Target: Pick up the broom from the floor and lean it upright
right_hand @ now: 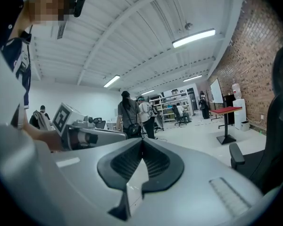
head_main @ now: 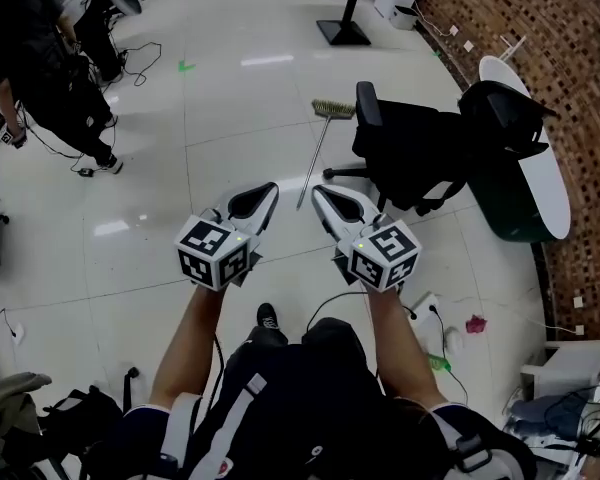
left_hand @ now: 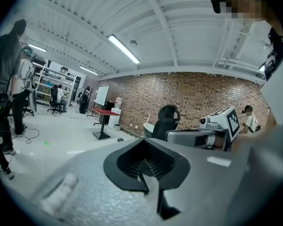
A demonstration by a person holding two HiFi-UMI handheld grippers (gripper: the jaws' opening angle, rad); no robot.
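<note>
Broom (head_main: pixel 318 153) on floor (head_main: pixel 230 98); L gripper (head_main: pixel 271 188), R gripper (head_main: pixel 318 192) shut.

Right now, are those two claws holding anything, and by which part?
Nothing is held. Left gripper and right gripper are shut and empty; the broom lies untouched on the floor.

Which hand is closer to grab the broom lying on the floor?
Probably the right. The straw-headed broom with the thin handle lies ahead, its near end between both shut tongs but a bit nearer the right tongs than the left tongs. It's a close call.
</note>
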